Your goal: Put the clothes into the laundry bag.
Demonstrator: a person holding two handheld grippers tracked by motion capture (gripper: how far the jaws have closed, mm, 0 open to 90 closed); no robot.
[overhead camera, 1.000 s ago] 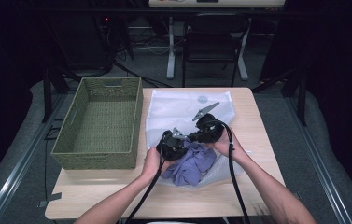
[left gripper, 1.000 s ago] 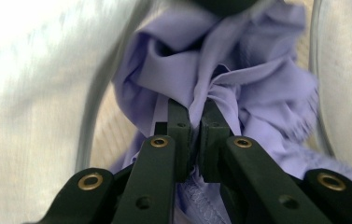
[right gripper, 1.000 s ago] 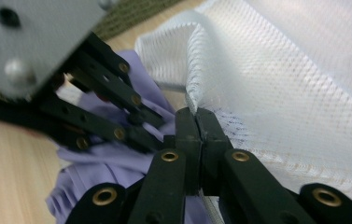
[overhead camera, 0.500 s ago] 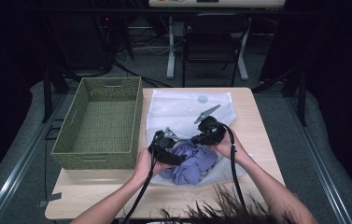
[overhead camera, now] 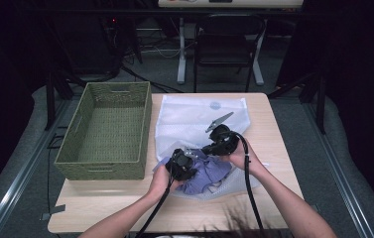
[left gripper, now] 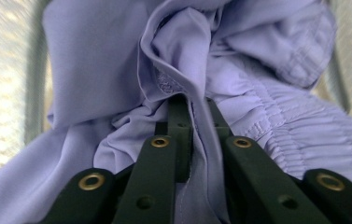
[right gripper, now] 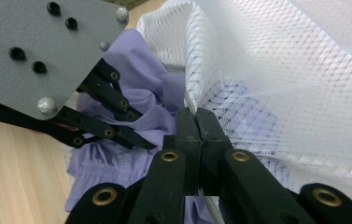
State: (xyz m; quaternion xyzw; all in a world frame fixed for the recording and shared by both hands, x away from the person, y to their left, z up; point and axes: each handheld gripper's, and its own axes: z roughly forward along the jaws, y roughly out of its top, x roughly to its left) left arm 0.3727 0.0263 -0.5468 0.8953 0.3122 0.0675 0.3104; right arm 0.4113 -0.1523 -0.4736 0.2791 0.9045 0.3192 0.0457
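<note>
A purple garment lies bunched at the mouth of a white mesh bag on the wooden table. My left gripper is shut on a raised fold of the garment; its jaws have just been closing and the cloth runs between the pads. My right gripper is shut on the corded rim of the mesh bag, holding it up over the garment. In the right gripper view the left gripper reaches into the purple cloth just to the left of my right gripper.
A green woven basket stands on the left part of the table, close beside the bag. Bare wood lies along the near edge. Beyond the table stand a black chair and a desk's legs on the dark floor.
The left gripper drew left off the garment, then came back lower and nearer onto it. The right gripper and the bag rim kept still.
</note>
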